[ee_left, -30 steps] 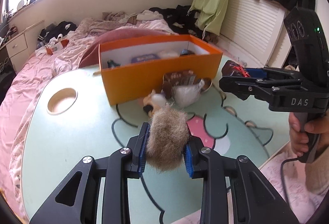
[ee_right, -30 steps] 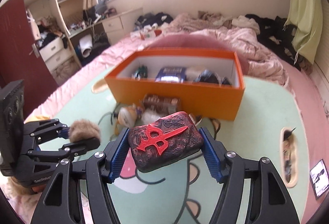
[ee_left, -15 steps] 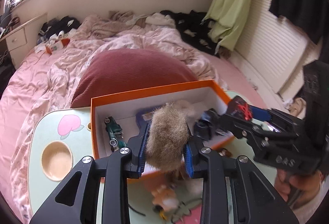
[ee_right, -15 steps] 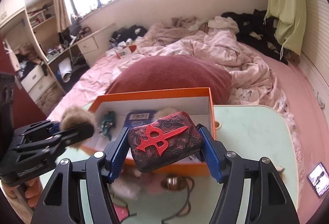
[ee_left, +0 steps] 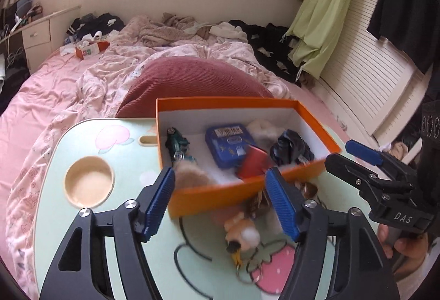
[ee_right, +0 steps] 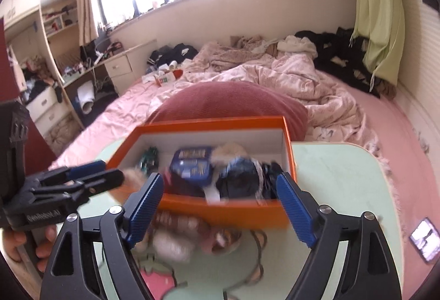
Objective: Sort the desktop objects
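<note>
An orange box [ee_left: 247,188] stands on the green lap table [ee_left: 55,203]. My left gripper [ee_left: 222,203] hovers at the box's near wall, jaws opening, nothing between the pads. The brown fur ball [ee_left: 189,176] lies blurred just inside the near left corner. A red case [ee_left: 253,165] rests tilted against a blue tin [ee_left: 229,144] in the box. My right gripper [ee_right: 220,207] is also opening and empty over the box [ee_right: 220,207] front; from the left wrist view the right gripper [ee_left: 349,157] sits at the box's right end. The left gripper [ee_right: 104,172] shows at left.
A green toy car [ee_left: 176,144] and a black bundle [ee_left: 290,147] also lie in the box. A plush keychain [ee_left: 242,234] and other small items sit in front of it. A round cup recess [ee_left: 89,181] is at left, a phone [ee_right: 425,239] at right, the bed behind.
Both grippers opened over the box. The fur ball dropped from the left one and the red case from the right one; both now lie inside the box.
</note>
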Available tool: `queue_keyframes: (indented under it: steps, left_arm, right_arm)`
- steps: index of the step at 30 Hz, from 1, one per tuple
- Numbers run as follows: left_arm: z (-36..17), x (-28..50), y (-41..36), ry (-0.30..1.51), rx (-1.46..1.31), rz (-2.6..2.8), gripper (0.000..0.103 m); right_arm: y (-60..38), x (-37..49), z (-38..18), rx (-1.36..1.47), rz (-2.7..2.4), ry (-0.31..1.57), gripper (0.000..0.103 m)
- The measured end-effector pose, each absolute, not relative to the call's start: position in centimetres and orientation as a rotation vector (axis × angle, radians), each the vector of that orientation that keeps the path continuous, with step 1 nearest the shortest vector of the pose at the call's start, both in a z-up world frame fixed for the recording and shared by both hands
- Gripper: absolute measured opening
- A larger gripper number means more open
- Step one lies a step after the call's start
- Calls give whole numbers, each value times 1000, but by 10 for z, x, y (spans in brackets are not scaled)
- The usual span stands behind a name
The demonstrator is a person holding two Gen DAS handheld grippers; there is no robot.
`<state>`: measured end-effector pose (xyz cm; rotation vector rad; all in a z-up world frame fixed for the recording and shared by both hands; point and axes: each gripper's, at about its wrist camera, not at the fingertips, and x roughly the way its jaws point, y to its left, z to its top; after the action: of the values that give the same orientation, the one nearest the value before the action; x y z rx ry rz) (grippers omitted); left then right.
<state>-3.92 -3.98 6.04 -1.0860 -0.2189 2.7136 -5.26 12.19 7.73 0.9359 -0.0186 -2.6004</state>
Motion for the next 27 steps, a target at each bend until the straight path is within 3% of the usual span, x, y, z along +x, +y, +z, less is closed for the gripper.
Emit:
queue_keyframes:
  steps: [12,19,20,21,23,27]
  left_arm:
    - [26,27,-10,5,-1202,2686,73]
    - [5,23,-18,-115,-1299,2649,74]
    - [3,24,-19,-114,-1301,2654,80]
    - [1,23,-17,-87,-1309,2661,91]
    - [-5,22,-9,33,-1343,2690,102]
    - [-7,22,-5,47,-1354,2694,103]
  right_arm:
    - [118,25,30,1068,-2608,129,91]
    - [120,24,6,1180,-2595,136,96]
    - [121,22,3,1185,-2589,134,101]
    - [122,22,2,1191,-2584,137,103]
    - [119,22,2,1190,-2588,177,103]
    - [119,23,2,1182,-2585,189,103]
